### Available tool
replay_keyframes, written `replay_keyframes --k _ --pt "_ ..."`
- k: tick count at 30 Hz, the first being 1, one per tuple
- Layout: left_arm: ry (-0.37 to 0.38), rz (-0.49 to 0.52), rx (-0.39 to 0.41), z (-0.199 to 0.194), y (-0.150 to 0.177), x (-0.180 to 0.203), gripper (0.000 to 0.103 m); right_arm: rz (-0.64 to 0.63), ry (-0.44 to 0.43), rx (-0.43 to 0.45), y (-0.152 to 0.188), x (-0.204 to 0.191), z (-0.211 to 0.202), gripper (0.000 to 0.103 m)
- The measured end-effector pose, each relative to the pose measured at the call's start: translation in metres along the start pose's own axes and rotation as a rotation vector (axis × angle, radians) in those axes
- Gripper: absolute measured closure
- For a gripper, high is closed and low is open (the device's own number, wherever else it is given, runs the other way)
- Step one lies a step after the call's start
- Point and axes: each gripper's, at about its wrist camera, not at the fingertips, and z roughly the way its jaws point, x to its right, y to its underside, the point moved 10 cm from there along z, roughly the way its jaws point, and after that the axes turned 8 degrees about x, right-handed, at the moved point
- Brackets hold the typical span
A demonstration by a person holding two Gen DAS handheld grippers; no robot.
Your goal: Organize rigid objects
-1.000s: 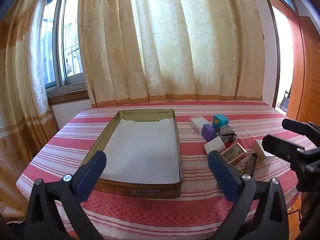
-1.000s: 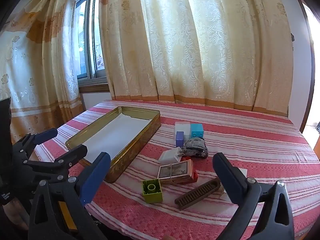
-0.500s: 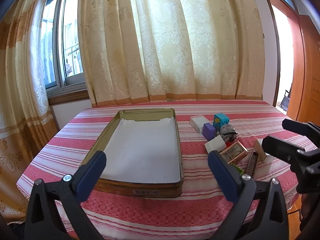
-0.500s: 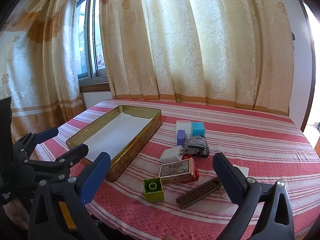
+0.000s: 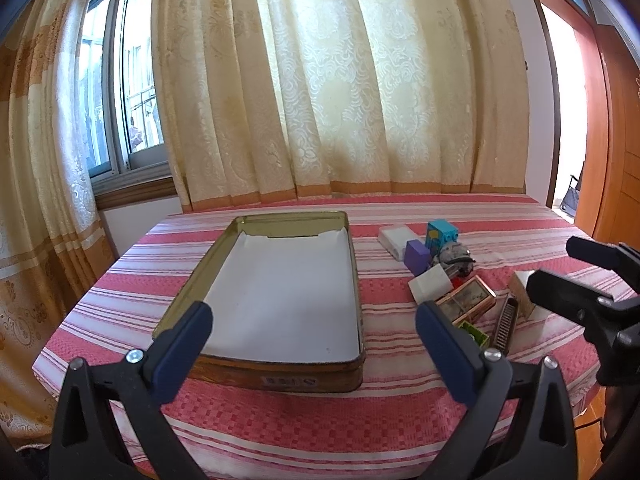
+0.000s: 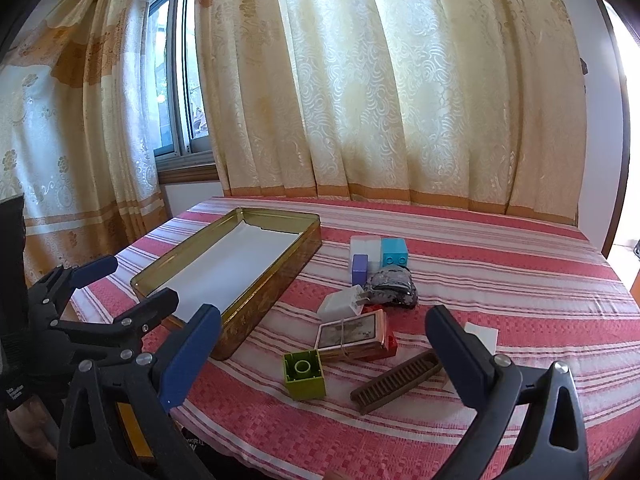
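Note:
A gold tin tray (image 5: 357, 280) (image 6: 276, 280) lined with white paper lies empty on the table. Right of it is a cluster: green brick (image 6: 304, 374), brown comb (image 6: 396, 380), framed box (image 6: 352, 334) on a red brick, white charger (image 6: 340, 304), grey crumpled lump (image 6: 392, 290), purple block (image 6: 359, 268), cyan brick (image 6: 394, 252), white box (image 6: 364, 246). My left gripper (image 5: 312, 344) is open and empty before the tray's near edge. My right gripper (image 6: 324, 354) is open and empty, hovering near the green brick and comb.
The table has a red-and-white striped cloth (image 6: 500, 280). A white card (image 6: 482, 336) lies behind the right finger. Curtains (image 5: 340, 100) and a window (image 5: 128, 100) stand behind. A wooden door (image 5: 616, 140) is at the far right.
Both grippers have crept slightly forward toward the table. Nothing was grasped or moved.

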Motion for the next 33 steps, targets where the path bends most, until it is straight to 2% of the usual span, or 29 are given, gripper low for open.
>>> replay_keyframes --k 20,25,33 --pt "0.006 0.033 -0.038 0.012 0.011 0.017 0.000 0.033 0.003 -0.020 0.010 0.013 0.002 0.000" --pt "0.057 0.077 -0.038 0.014 0.021 0.044 0.000 0.041 0.037 -0.017 0.019 0.030 -0.002 0.000" --pt "0.162 0.120 -0.103 0.030 0.046 0.095 0.000 0.135 0.160 -0.056 0.052 0.095 -0.002 0.000"
